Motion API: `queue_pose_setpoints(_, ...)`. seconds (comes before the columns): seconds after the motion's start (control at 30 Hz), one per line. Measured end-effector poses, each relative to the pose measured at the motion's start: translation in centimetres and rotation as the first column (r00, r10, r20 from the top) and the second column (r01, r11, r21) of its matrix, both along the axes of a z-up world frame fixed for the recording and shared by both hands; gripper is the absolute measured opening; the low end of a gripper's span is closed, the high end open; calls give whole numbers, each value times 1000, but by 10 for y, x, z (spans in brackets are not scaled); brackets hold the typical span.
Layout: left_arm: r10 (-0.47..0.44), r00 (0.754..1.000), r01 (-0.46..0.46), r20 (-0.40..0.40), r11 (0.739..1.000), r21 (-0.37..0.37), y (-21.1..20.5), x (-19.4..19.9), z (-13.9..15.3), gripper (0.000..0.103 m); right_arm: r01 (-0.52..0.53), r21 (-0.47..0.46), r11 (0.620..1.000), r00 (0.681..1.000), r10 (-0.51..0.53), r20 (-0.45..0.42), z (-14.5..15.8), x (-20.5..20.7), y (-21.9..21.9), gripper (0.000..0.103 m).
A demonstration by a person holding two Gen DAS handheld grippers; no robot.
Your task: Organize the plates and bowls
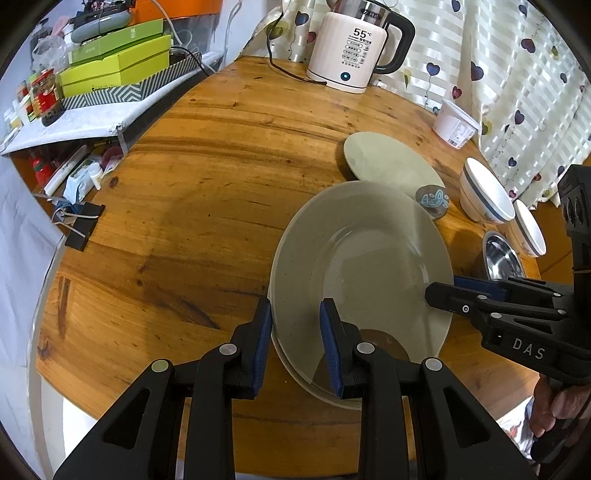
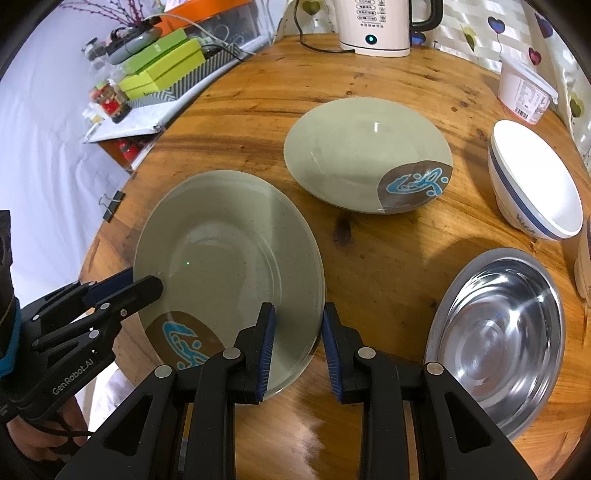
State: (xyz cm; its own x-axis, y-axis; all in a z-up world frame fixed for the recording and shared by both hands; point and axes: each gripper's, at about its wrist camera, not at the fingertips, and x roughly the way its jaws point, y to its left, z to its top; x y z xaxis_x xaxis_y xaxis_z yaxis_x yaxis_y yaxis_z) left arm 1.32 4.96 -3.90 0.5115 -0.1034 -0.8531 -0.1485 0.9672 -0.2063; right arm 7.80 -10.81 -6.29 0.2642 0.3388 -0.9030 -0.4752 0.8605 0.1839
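two grey-green plates [image 2: 229, 254] [image 2: 365, 147], each with a brown patch and turquoise squiggle; white bowl [image 2: 535, 184] with blue band at right; shiny steel dish [image 2: 509, 325] lower right; amber wooden table [image 2: 376, 243].

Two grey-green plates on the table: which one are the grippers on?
The near plate: the left gripper and right gripper both straddle its rim. The far plate, towards the kettle, lies untouched.
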Motion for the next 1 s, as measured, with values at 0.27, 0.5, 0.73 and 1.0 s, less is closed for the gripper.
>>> queue_pose_setpoints(0.27, 1, 1000, -1, -15, 1000, -16, 0, -2, -6, 27, -2, -18, 1000, 1000, 3, 11, -3, -2, 1, 27)
queue_pose_setpoints(0.5, 1, 1000, -1, -12, 1000, -16, 0, -2, -5, 27, -7, -26, 1000, 1000, 8, 25, -5, -4, 4, 29)
queue_pose_setpoints(0.73, 3, 1000, -3, -8, 1000, -23, 1, -2, -6, 27, -9, -21, 1000, 999, 10, 37, -6, -6, 4, 30)
queue_pose_setpoints(1.0, 13, 1000, -13, 3, 999, -42, 7, -2, -7, 28, -8, 22, 1000, 999, 7, 41, -5, -7, -2, 30)
